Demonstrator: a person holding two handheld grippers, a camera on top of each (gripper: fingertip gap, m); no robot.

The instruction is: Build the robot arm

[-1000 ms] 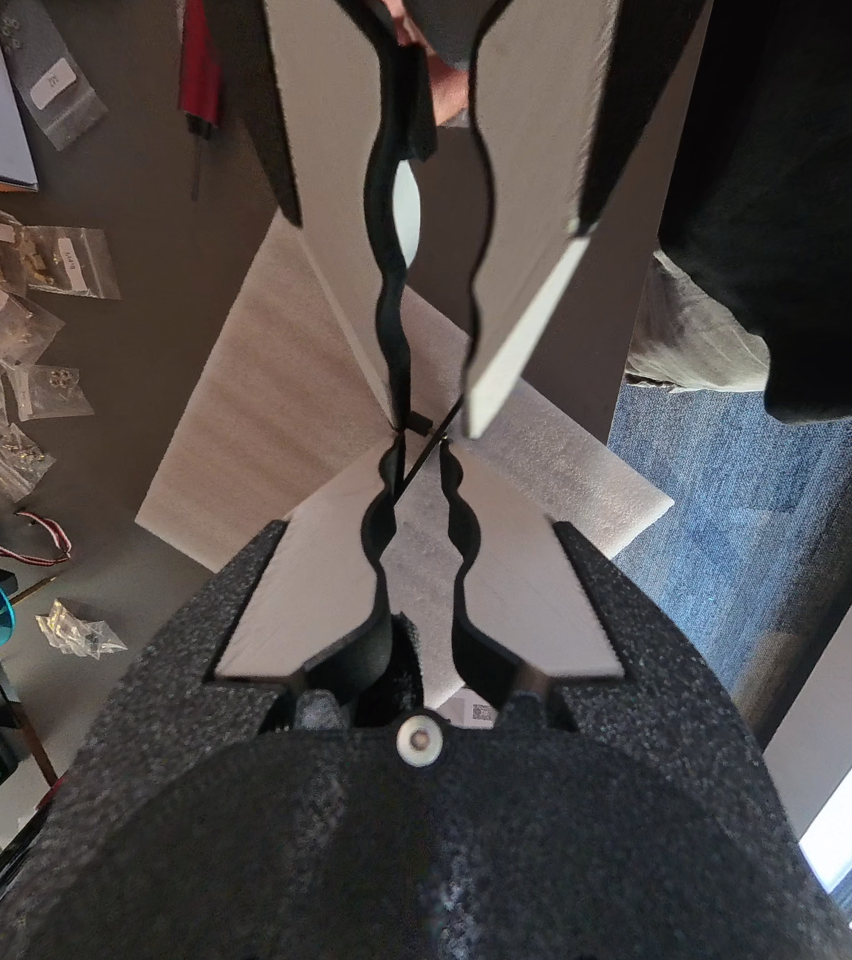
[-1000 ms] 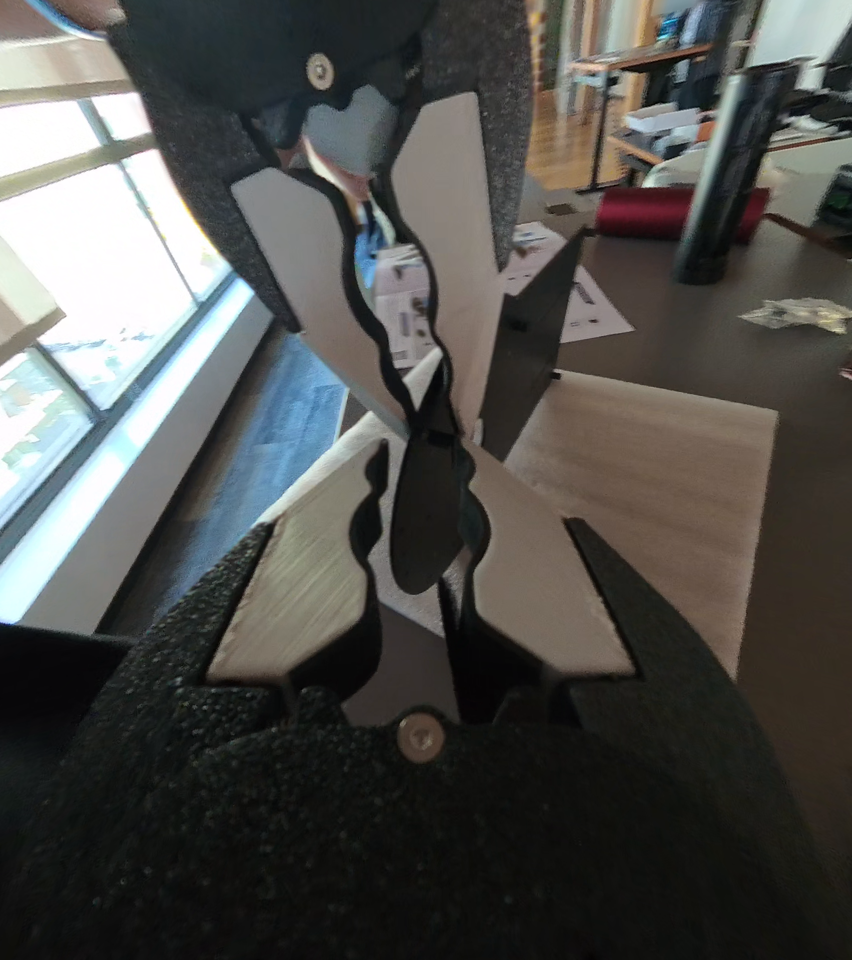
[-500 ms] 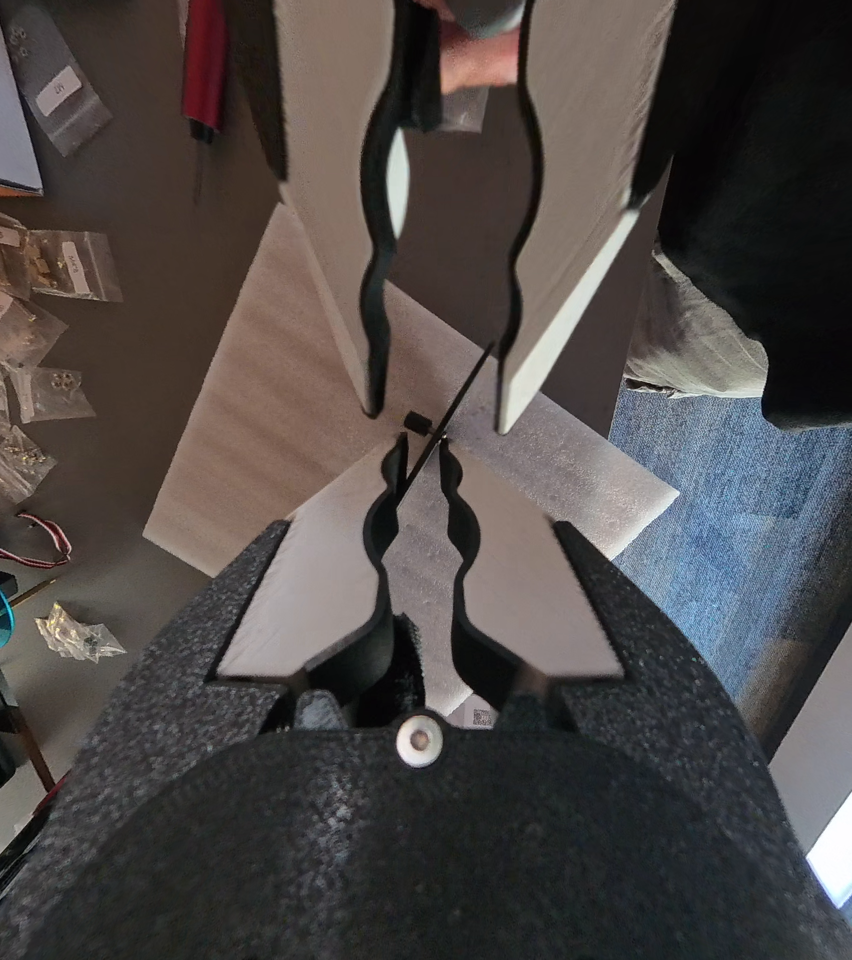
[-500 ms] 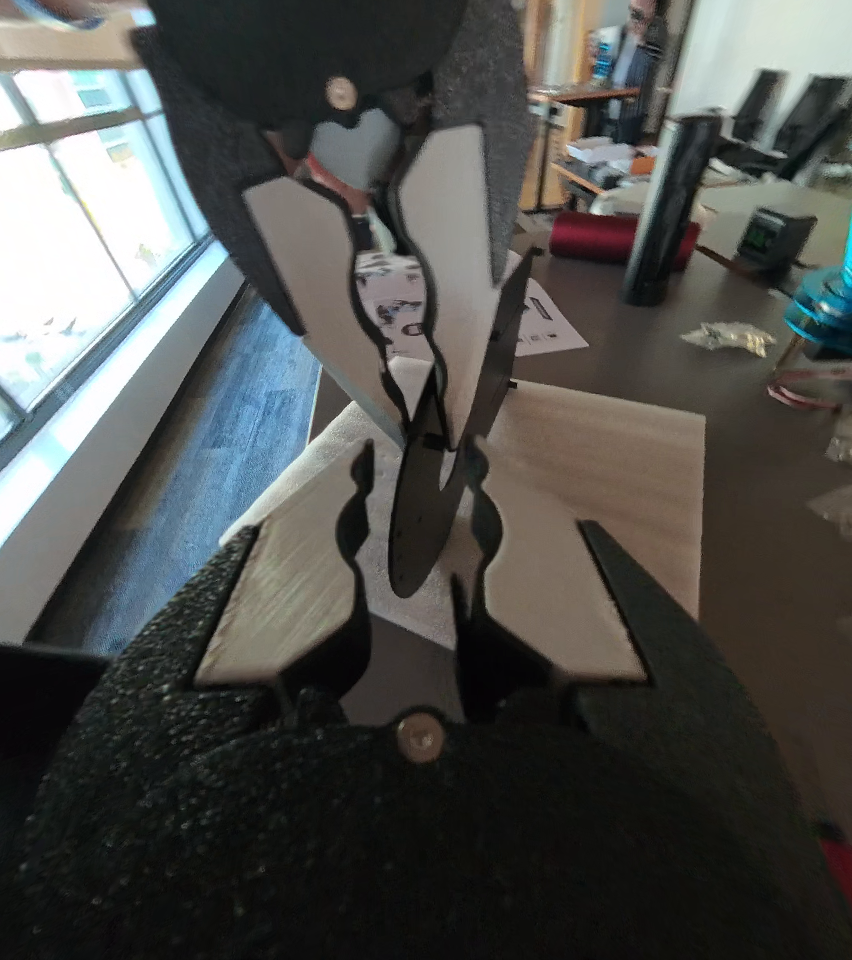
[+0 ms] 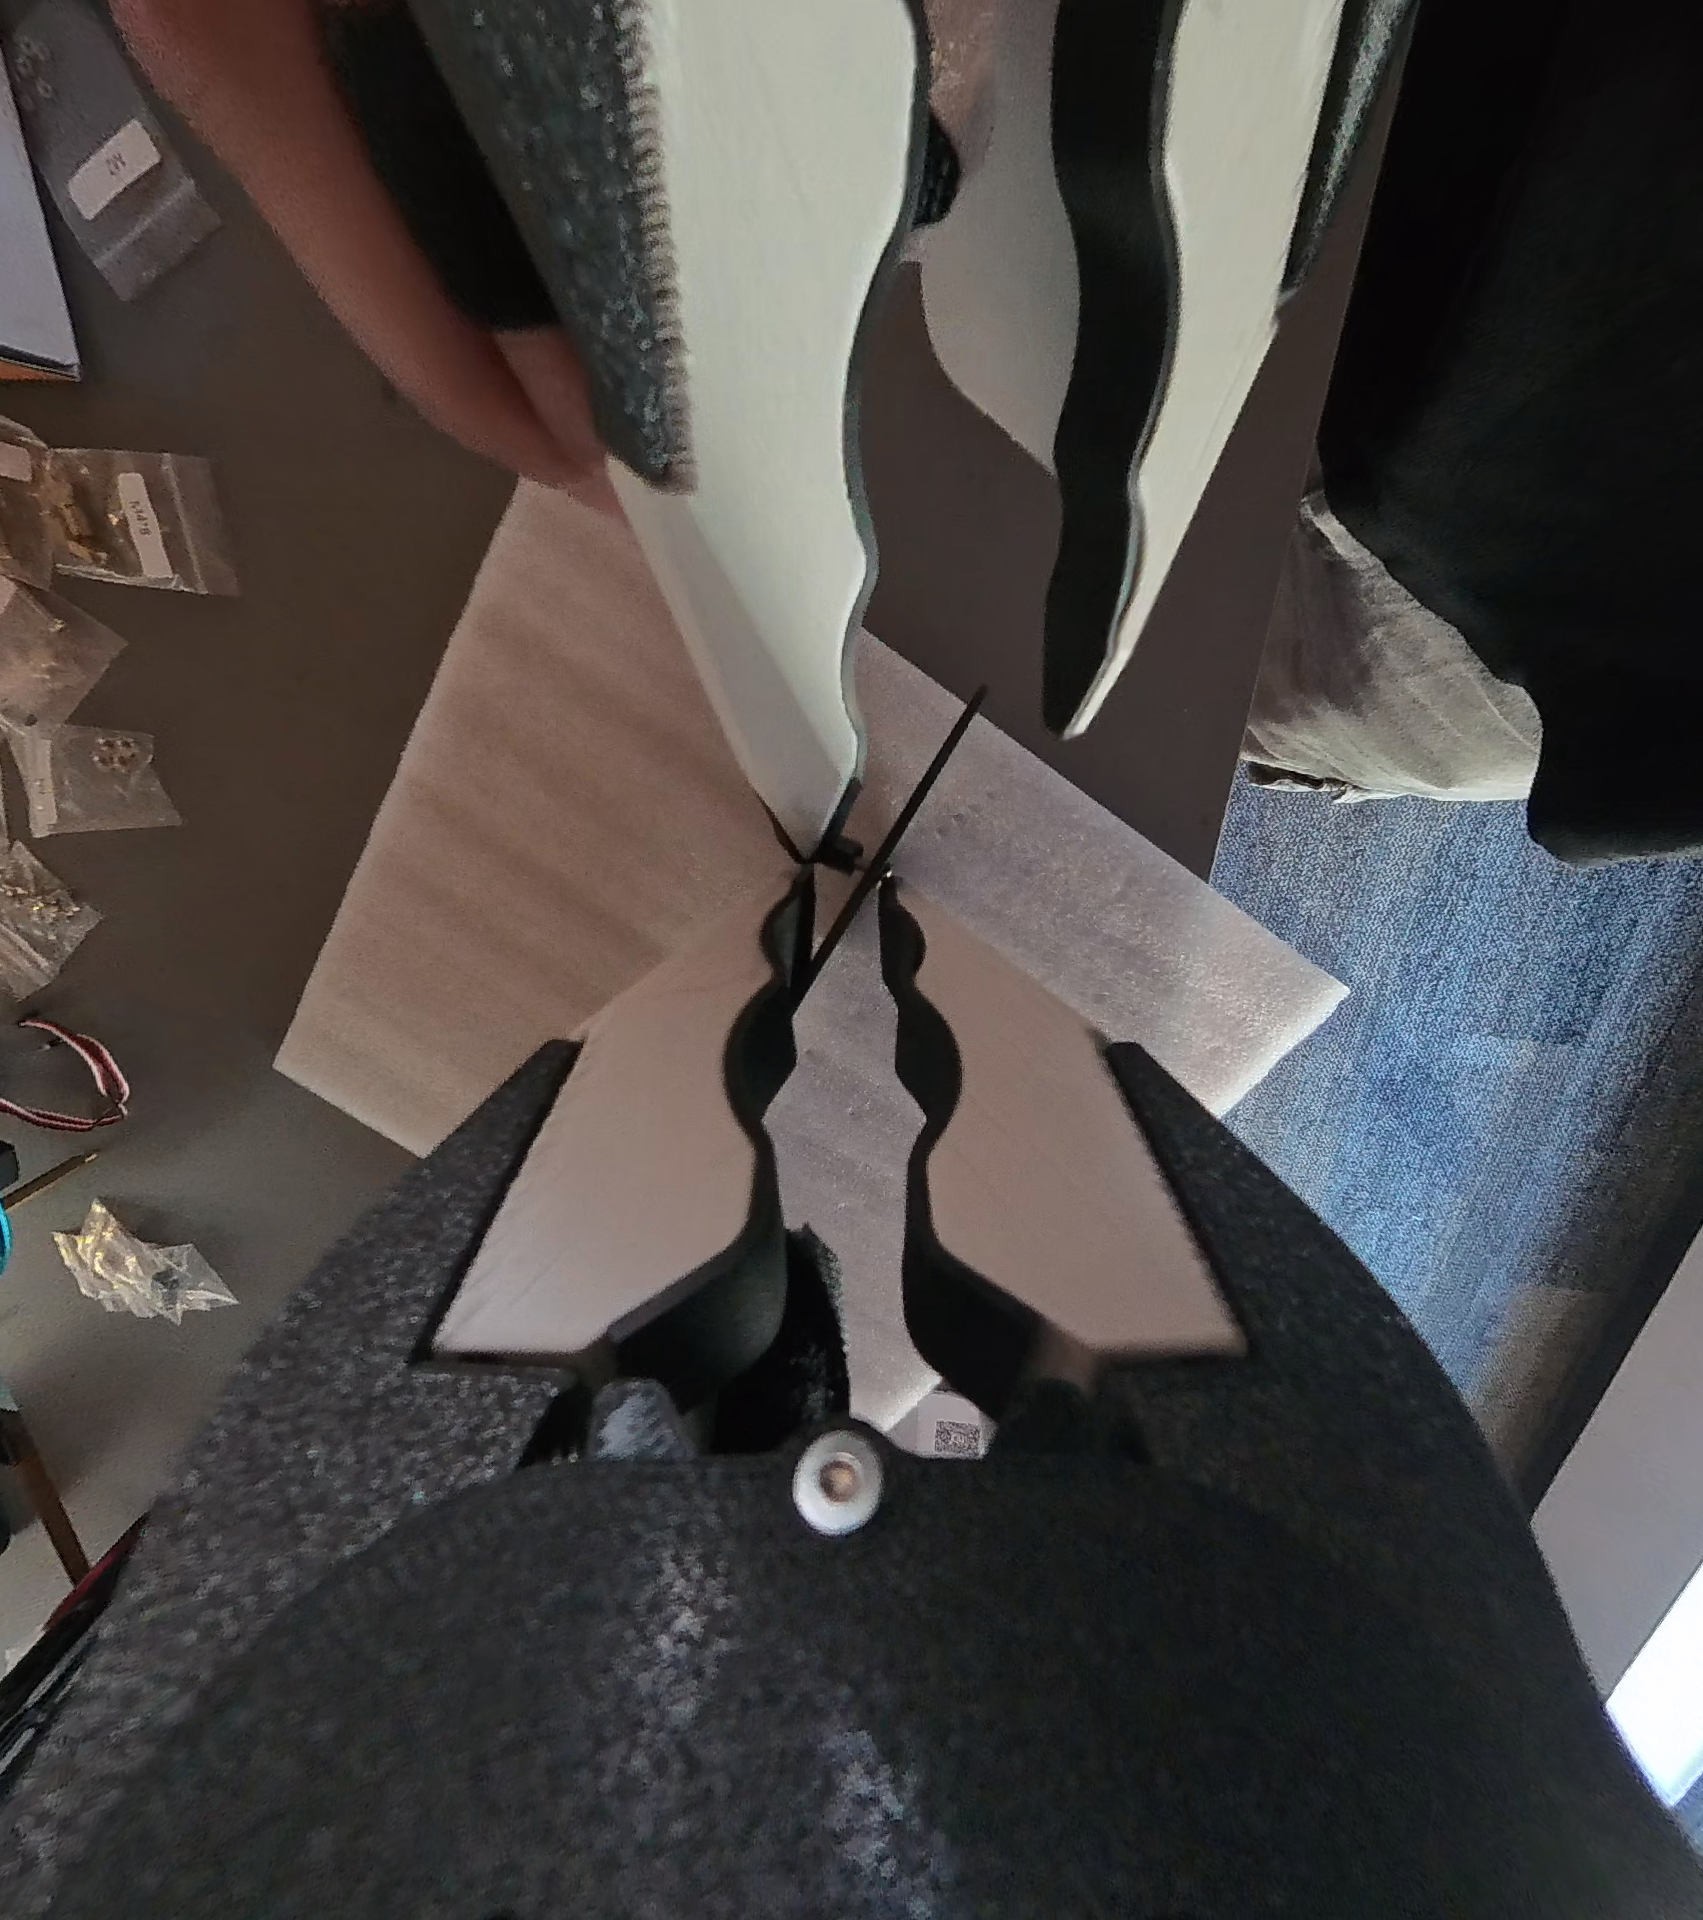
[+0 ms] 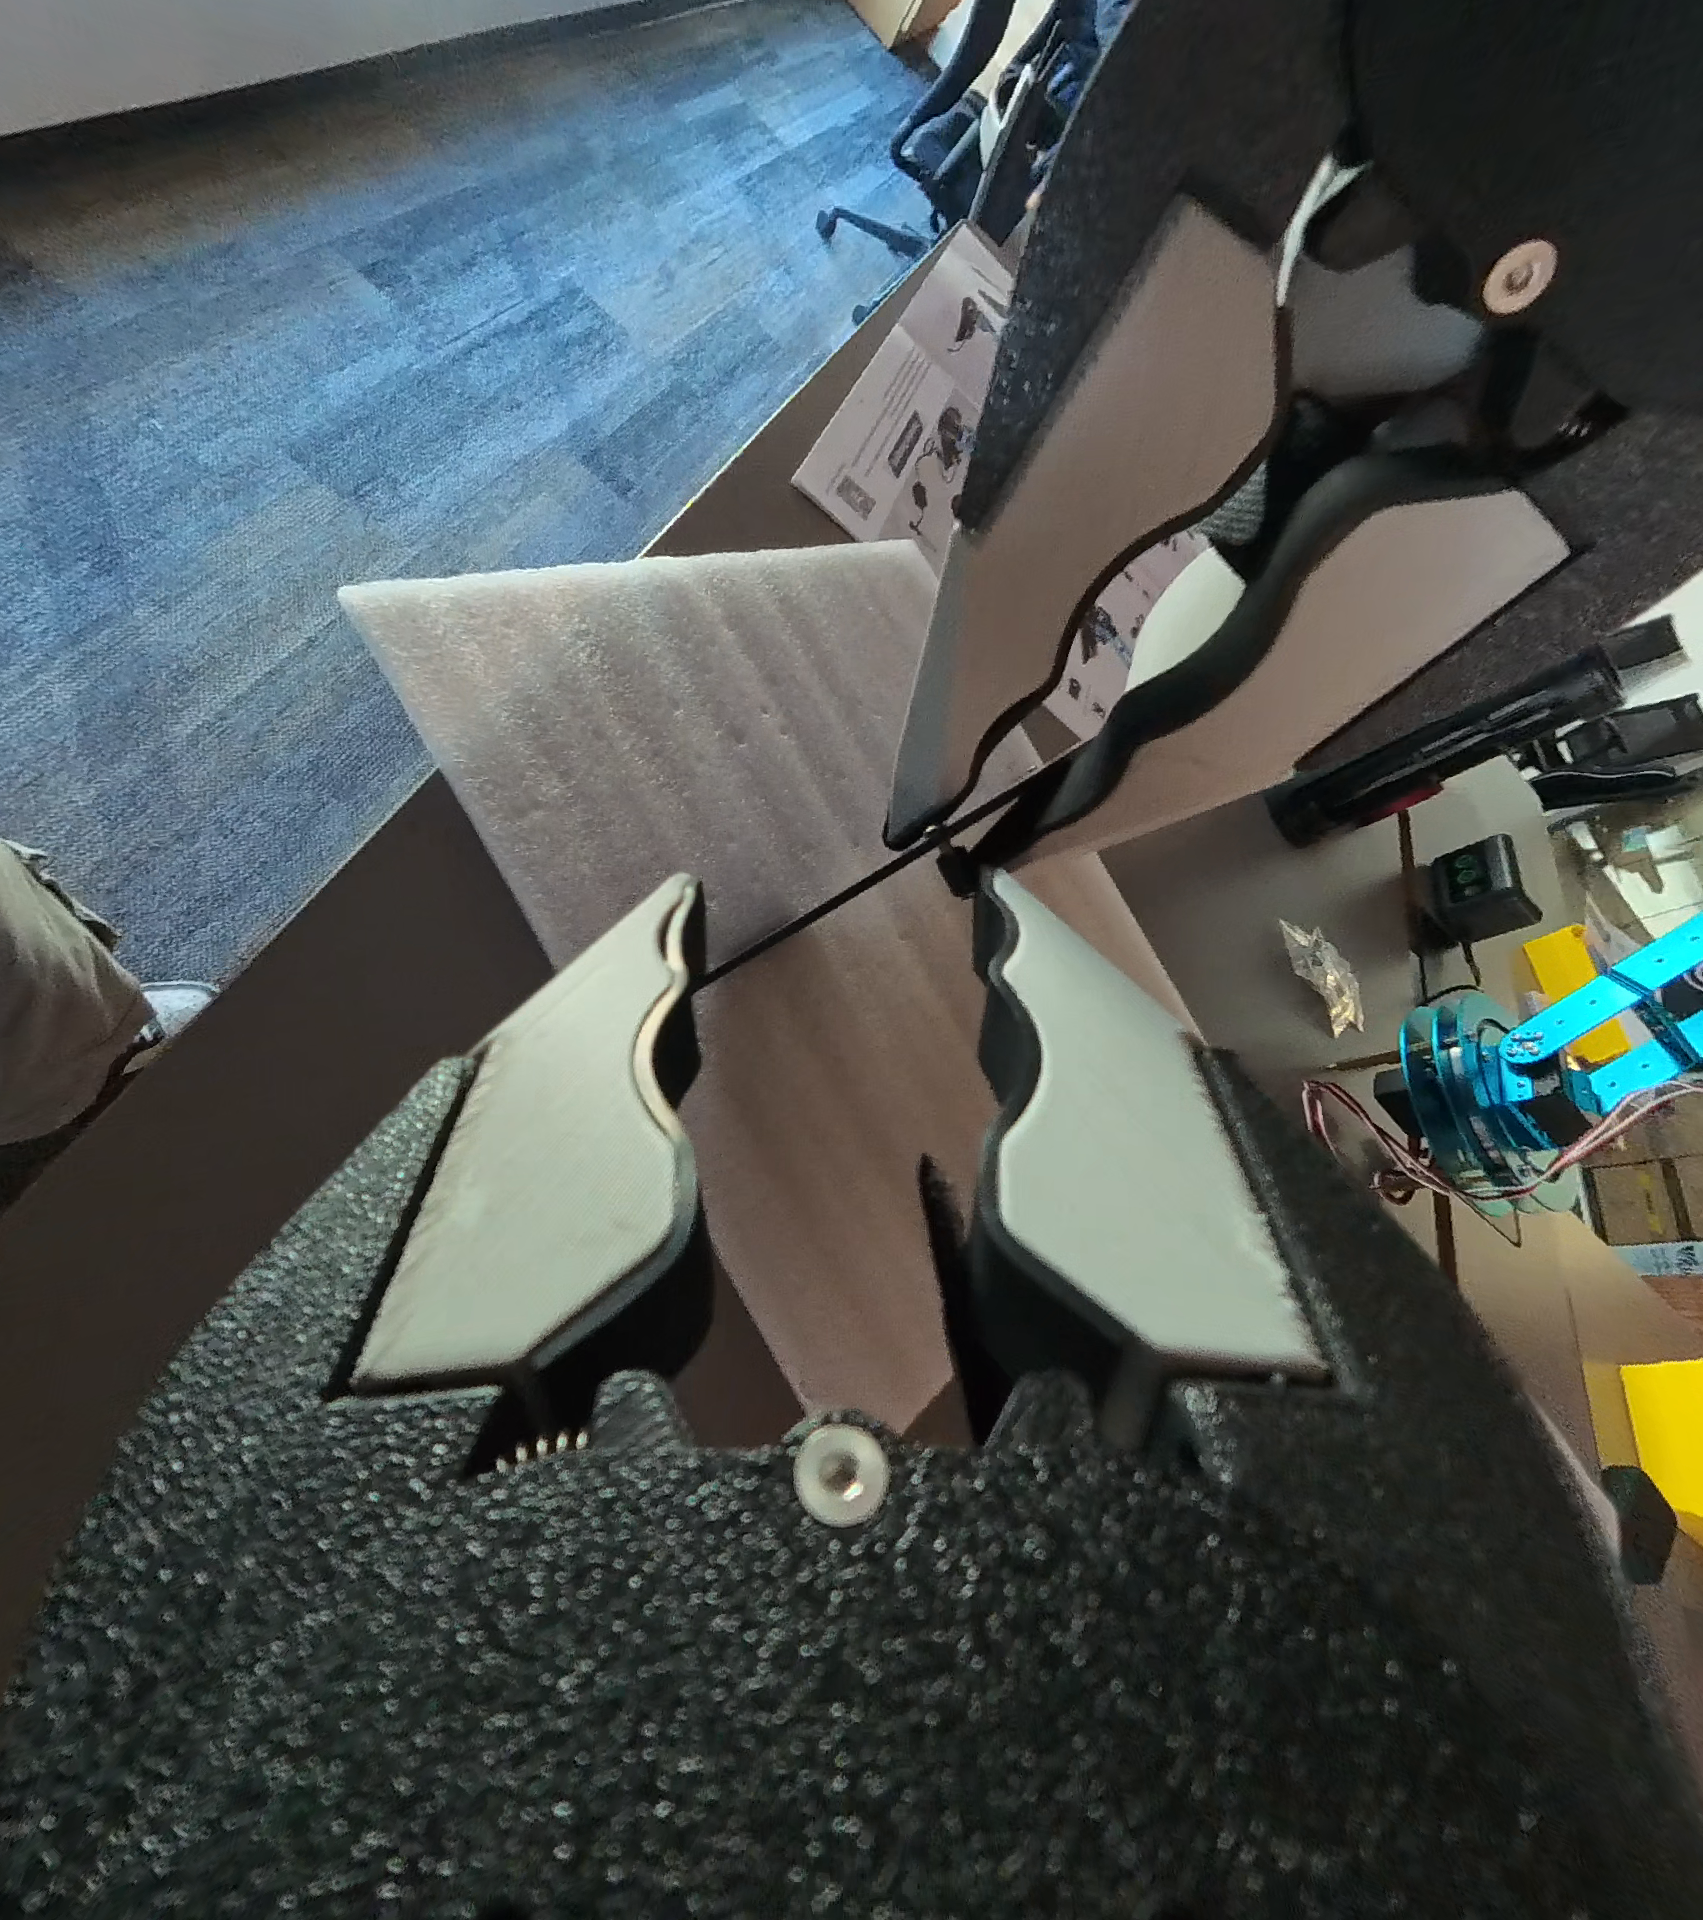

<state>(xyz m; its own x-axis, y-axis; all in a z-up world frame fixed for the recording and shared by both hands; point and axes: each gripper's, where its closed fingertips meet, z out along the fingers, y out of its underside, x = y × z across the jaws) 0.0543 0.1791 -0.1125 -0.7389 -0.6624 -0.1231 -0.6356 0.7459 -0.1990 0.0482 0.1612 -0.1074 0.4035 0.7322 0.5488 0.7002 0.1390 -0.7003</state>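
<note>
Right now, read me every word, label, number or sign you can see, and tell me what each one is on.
I won't quote writing; these bear it.
Clear plastic bags: white labels.
Grey plastic bag: white label.
Small white sticker: square code.
Printed paper sheet: blurred.
Black box, green display: unreadable.
Black cable tie in left gripper: none.
</note>
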